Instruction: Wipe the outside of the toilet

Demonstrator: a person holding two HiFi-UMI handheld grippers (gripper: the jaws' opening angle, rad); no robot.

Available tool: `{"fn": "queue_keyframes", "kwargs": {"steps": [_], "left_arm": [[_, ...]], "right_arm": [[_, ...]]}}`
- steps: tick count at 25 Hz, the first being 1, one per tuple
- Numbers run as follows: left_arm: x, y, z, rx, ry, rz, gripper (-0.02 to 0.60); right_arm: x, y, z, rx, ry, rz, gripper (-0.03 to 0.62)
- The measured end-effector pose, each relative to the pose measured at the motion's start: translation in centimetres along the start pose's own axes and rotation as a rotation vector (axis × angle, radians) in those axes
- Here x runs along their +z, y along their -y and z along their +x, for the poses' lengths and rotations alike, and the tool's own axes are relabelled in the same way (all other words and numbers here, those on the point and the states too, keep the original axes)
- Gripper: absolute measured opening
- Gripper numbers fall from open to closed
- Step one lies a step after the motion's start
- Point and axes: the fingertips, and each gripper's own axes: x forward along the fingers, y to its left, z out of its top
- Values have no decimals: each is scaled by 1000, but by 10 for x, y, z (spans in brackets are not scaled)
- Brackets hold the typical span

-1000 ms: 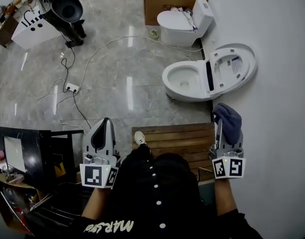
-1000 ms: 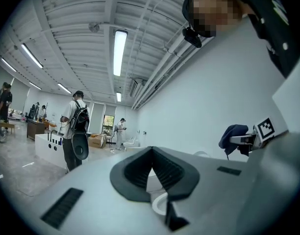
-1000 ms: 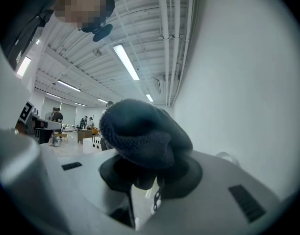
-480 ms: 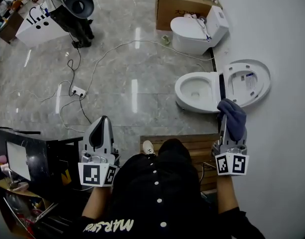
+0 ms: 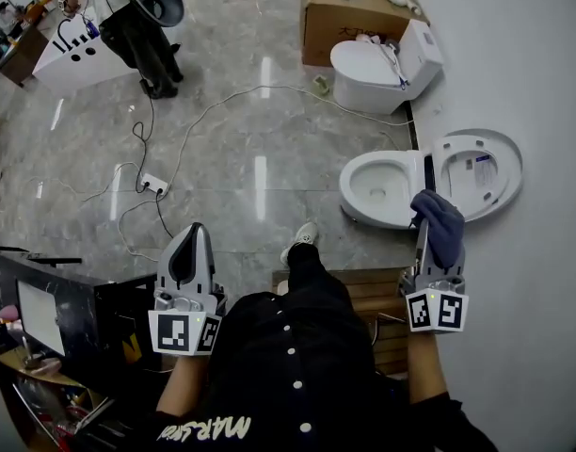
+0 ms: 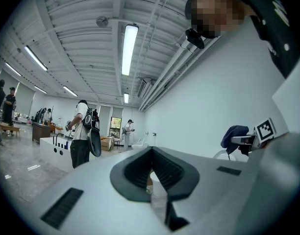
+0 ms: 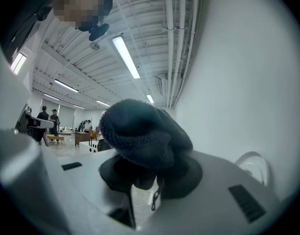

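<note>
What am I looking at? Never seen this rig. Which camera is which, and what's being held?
No robot: a person holds two two-jaw tools, and the marker cubes are part of them. The top-down picture comes from a camera on the person's head. The other two cameras ride on the tools and look along their jaws. The left tool has its jaws together with nothing between them. The right tool is clamped on a dark blue cloth. Ahead on the grey floor stands a white toilet with its lid raised. A second toilet and a cardboard box stand farther off.
</note>
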Motion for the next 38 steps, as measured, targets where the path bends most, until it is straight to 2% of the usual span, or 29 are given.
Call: {"fn": "queue_keyframes", "kwargs": {"steps": [5, 10, 15, 22, 31, 36, 38], "left_arm": [[-13, -12, 32, -8, 35, 31, 11], [-46, -33, 91, -43, 21, 5, 11], [-63, -28, 164, -174, 12, 62, 11], [-58, -7, 240, -332, 21, 74, 11], [-60, 26, 290, -513, -12, 69, 11], [-75, 44, 313, -629, -62, 53, 11], [-84, 53, 319, -706, -82, 42, 11]], "right_arm": [[-30, 6, 36, -7, 36, 11, 97], [-75, 26, 66, -126, 43, 46, 97], [-102, 53, 87, -240, 33, 36, 97], [-99, 82, 84, -397, 37, 25, 97], [-103, 92, 50, -557, 0, 26, 97], [-106, 84, 29, -653, -20, 0, 97], [-101, 76, 20, -685, -21, -21, 97]]}}
